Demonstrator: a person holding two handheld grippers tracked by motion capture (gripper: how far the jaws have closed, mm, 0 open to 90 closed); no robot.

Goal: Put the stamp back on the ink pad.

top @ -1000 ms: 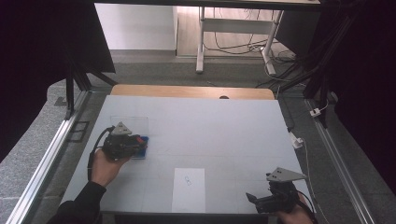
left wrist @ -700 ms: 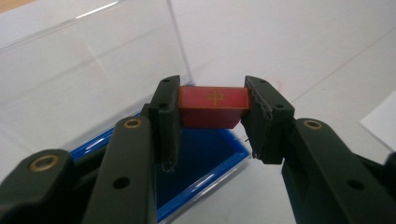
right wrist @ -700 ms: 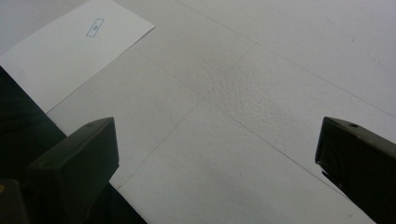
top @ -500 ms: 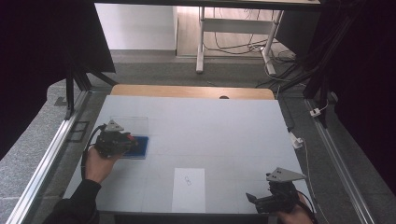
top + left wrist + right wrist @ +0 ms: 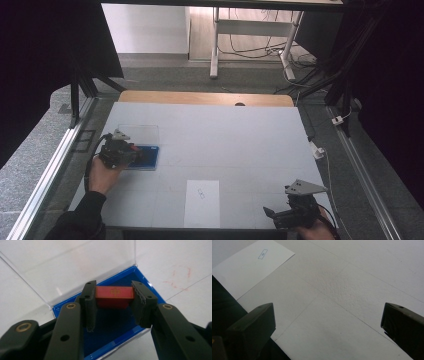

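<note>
Nearest to the person, the right gripper [image 5: 295, 214] rests at the table's [image 5: 250, 135] front edge with jaws spread wide and empty, probably waiting. Just beside it lies a white paper sheet [image 5: 202, 202] with a small printed mark. Farther, the left gripper [image 5: 113, 305] is clamped on a red block [image 5: 113, 297] over the blue tray [image 5: 150, 291] of a case, whose clear lid [image 5: 70, 267] stands open behind, giving free access.

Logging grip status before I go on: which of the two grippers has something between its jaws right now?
The left gripper, over the open blue box: its jaws clamp a red block. The right gripper stands wide open above bare table.
</note>
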